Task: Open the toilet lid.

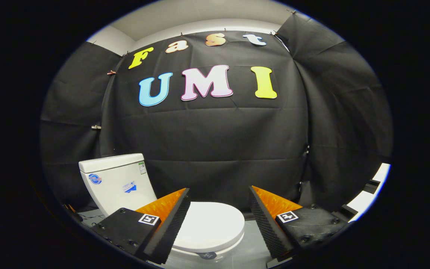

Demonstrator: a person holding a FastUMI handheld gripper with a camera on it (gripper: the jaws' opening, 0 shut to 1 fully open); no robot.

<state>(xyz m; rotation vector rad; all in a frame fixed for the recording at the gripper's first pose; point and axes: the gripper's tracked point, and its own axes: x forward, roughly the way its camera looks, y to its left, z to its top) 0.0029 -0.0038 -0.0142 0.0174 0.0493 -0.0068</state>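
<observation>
A white toilet stands just ahead of my fingers, its closed lid (209,226) lying flat over the bowl. Its white tank (116,181) rises behind the left finger, with stickers on its side. My gripper (219,196) is open, hovering above the lid, its fingers (170,224) spread wide on either side of the lid's near part. Nothing is between them. The left finger hides the lid's left edge and the hinge area.
Black cloth walls close the booth behind and to both sides of the toilet. A pale floor (250,239) shows to the right of the bowl. Dark and white equipment (368,192) sits low at the far right.
</observation>
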